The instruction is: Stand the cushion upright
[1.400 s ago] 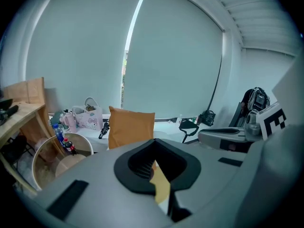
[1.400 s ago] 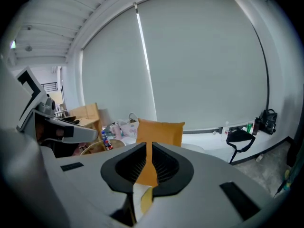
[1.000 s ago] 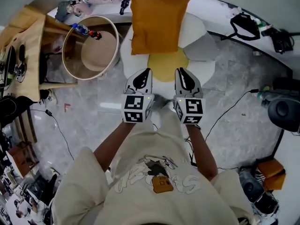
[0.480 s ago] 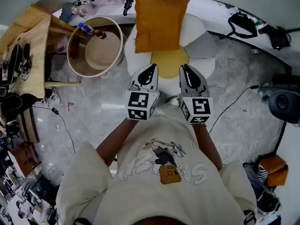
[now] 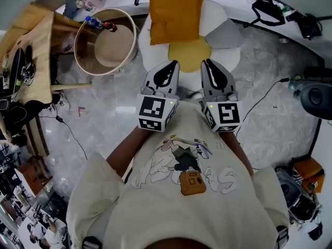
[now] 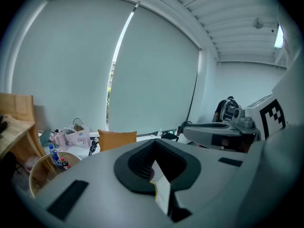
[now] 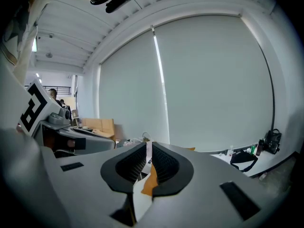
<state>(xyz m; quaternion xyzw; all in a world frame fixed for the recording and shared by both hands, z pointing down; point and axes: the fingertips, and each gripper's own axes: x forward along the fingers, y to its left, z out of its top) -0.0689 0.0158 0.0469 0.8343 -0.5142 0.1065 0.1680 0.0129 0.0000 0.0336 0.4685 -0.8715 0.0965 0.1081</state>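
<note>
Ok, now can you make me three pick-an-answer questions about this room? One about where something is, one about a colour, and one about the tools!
1. Where is the round wooden tub in the head view?
A. left of the orange cushion
B. right of it
C. on top of it

2. What colour is the middle of the flower seat?
A. blue
B. yellow
C. green

3. How are the left tool and the right tool?
A. both wide open
B. both shut, holding nothing
C. both gripping the cushion

Answers:
1 A, the tub stands off the cushion's left side.
2 B, a yellow patch sits among white petals.
3 B, each tool's jaws are together, apart from the cushion.
</note>
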